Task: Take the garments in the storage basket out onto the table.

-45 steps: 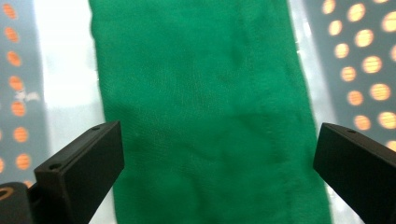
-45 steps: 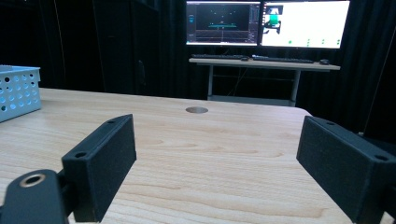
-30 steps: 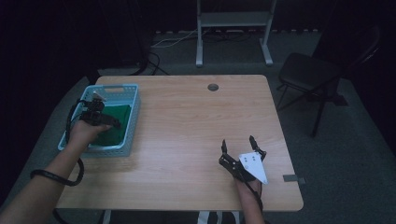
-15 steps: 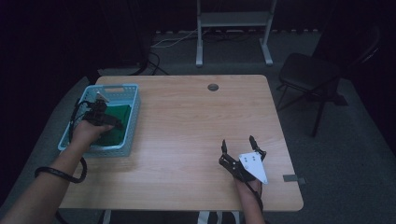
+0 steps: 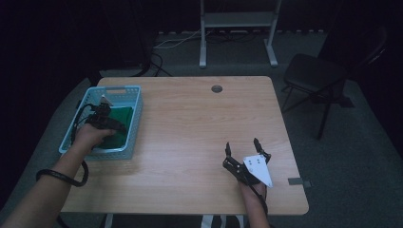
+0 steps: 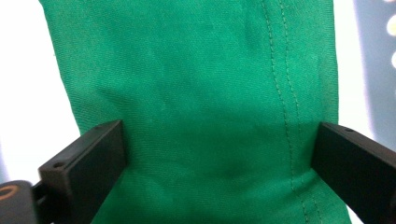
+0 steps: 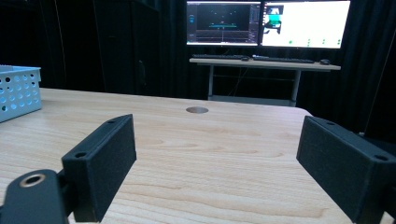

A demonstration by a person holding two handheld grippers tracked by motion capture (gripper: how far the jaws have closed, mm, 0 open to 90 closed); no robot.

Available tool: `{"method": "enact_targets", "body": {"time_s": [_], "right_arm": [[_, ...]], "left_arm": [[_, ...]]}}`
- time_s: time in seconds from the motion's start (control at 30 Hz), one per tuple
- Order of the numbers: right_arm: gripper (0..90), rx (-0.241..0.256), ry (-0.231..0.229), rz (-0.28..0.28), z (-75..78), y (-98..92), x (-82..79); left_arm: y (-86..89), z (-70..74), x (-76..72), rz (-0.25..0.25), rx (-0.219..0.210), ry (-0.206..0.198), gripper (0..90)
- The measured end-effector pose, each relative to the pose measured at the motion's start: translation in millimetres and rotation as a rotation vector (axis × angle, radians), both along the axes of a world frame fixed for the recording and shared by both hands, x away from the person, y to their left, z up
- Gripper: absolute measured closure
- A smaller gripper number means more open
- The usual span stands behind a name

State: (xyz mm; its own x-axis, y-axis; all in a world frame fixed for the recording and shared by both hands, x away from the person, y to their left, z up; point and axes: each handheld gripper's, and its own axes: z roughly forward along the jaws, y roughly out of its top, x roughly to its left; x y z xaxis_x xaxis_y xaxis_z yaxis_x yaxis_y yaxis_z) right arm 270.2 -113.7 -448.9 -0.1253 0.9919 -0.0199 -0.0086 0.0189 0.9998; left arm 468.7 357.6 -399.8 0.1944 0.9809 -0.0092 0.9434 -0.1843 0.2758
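A folded green cloth (image 5: 122, 115) lies inside a light blue basket (image 5: 129, 90) at the table's left side. My left gripper (image 5: 114, 126) reaches down into the basket, right over the cloth. In the left gripper view the green cloth (image 6: 201, 88) spreads between the two jaws, and the left gripper (image 6: 219, 128) stands open, one jaw on each side of the fabric. My right gripper (image 5: 242, 143) rests near the table's front right, open, with nothing between its fingers. In its own view the right gripper (image 7: 217, 123) points across bare wood.
A round grommet hole (image 5: 216, 89) sits at the table's far middle. A dark chair (image 5: 313, 76) stands off the right corner, and a metal stand (image 5: 235, 21) behind the table. The basket's corner (image 7: 16, 91) and two lit monitors (image 7: 266, 23) show in the right gripper view.
My left hand has edged slightly forward over the cloth in the basket. The right gripper has stayed where it was.
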Motion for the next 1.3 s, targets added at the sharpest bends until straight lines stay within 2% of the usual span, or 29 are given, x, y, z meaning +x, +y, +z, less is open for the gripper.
{"method": "enact_targets", "body": {"time_s": [0.13, 0.3, 0.5, 0.7, 0.9, 1.1, 1.13, 1.3], "right_arm": [[11.1, 0.002, 0.001, -0.001, 0.0, -0.2, 0.1], [11.1, -0.001, 0.0, -0.004, 0.0, 0.2, -0.1], [11.1, -0.002, 0.0, -0.007, 0.0, 0.3, -0.1], [11.1, 0.001, 0.001, -0.01, 0.0, 0.2, -0.1], [11.1, 0.005, 0.005, -0.009, 0.1, -0.2, 0.0], [11.1, 0.005, 0.004, -0.01, 0.1, 0.0, -0.1], [11.1, 0.003, 0.004, -0.01, 0.1, -0.1, -0.1], [11.1, 0.004, 0.004, -0.011, 0.1, 0.1, -0.1]], "left_arm": [[1.7, 3.9, -1.8, -0.022, -0.002, 0.002, 13.6], [0.8, 9.4, -4.2, -0.029, -0.013, -0.003, 41.2], [0.0, 11.1, -3.8, -0.032, -0.014, -0.001, 54.7], [-4.7, 11.6, -5.6, -0.036, 0.012, -0.02, 57.8], [-6.5, 15.8, -7.5, -0.061, 0.03, -0.033, 59.4], [-3.1, 23.3, -10.0, -0.055, 0.019, -0.039, 59.8], [-2.3, 25.4, -10.2, -0.059, 0.011, -0.029, 59.7], [-2.3, 38.0, -13.0, -0.062, 0.009, -0.046, 59.9]]}}
